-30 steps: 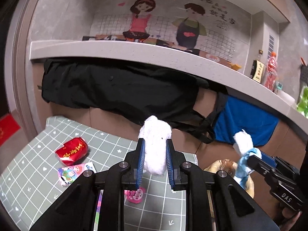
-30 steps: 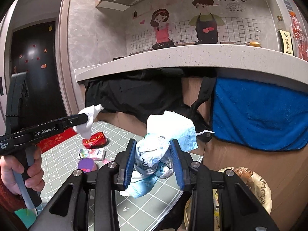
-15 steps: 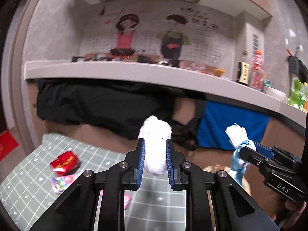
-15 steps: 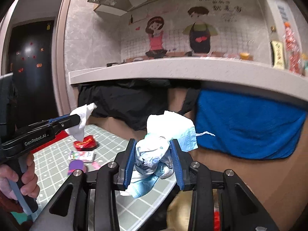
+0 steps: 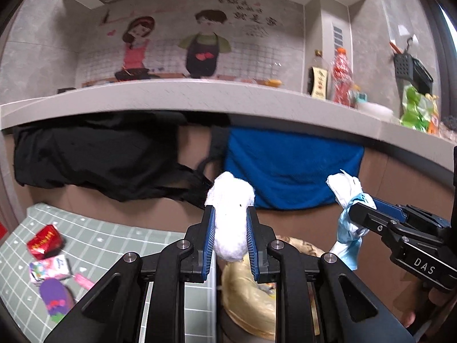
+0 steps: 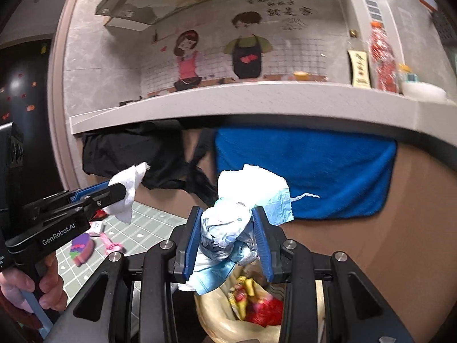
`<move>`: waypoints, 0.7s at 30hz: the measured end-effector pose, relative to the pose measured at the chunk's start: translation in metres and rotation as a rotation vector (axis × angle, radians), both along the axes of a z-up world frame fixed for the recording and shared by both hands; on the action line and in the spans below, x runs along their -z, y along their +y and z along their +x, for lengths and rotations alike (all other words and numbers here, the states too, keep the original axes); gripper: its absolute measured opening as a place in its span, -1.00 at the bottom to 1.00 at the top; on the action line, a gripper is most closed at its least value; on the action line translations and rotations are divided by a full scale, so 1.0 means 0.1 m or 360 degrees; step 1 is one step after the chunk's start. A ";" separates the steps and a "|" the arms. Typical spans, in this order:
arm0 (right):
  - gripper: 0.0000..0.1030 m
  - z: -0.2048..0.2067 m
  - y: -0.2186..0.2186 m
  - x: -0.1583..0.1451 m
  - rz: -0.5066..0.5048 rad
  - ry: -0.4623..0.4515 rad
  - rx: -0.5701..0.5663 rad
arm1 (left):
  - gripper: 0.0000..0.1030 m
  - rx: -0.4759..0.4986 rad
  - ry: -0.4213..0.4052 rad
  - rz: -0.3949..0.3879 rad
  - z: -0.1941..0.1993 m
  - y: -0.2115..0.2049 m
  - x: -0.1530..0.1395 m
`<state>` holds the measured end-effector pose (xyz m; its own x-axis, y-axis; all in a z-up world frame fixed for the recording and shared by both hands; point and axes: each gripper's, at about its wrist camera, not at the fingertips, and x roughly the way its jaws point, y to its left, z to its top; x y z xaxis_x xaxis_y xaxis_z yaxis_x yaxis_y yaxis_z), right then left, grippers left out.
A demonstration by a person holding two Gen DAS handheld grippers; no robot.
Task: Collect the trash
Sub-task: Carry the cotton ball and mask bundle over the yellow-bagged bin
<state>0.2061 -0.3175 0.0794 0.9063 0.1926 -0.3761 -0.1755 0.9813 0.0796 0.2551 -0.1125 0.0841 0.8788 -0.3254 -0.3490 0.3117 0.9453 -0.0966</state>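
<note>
Item 1: left gripper (image 5: 230, 235), lower centre of the left wrist view. Blue pads clamp a white tissue wad (image 5: 230, 223); the wad bulges above the fingertips.

Item 2: right gripper (image 6: 227, 235), lower centre of the right wrist view. Pads press on a crumpled bundle of white paper and a pale blue face mask (image 6: 242, 217); a mask string trails to the right, and part of the bundle hangs below the fingers.

Item 3: trash bag (image 6: 217, 314), yellowish and open-mouthed, bottom centre of the right wrist view, directly beneath the bundle. Yellow and red wrappers lie inside. In the left wrist view the same bag sits under the tissue wad, partly hidden by the gripper.

Item 4: green grid mat (image 5: 120, 240), lower left of the left wrist view. It carries a red packet (image 5: 44, 241), a pink-and-white carton (image 5: 50, 268), and a purple item (image 5: 55, 297), blurred.

Item 5: grey counter (image 5: 200, 97), across mid-frame, with a black cloth (image 5: 94, 157) and a blue towel (image 5: 288, 168) hanging below it.

Item 6: a person's hand (image 6: 31, 288), lower left of the right wrist view, around the left gripper's handle.
</note>
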 end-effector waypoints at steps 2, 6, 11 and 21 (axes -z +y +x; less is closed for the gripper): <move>-0.34 0.01 -0.08 0.07 0.0008 0.0023 0.0018 | -0.58 0.0019 0.0025 0.0011 0.04 -0.11 0.06; -0.34 0.05 -0.26 0.22 0.0035 0.0071 0.0052 | -0.58 0.0054 0.0106 0.0002 0.17 -0.26 0.21; -0.34 0.13 -0.41 0.38 0.0054 0.0126 0.0090 | -0.58 0.0123 0.0220 -0.0029 0.33 -0.40 0.42; -0.34 0.35 -0.60 0.68 0.0103 0.0239 0.0121 | -0.58 0.0187 0.0367 -0.0024 0.61 -0.62 0.72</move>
<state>0.2412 -0.3778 0.0112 0.8537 0.1538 -0.4976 -0.0823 0.9832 0.1627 0.3164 -0.1746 0.0123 0.7324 -0.4273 -0.5301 0.3873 0.9018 -0.1918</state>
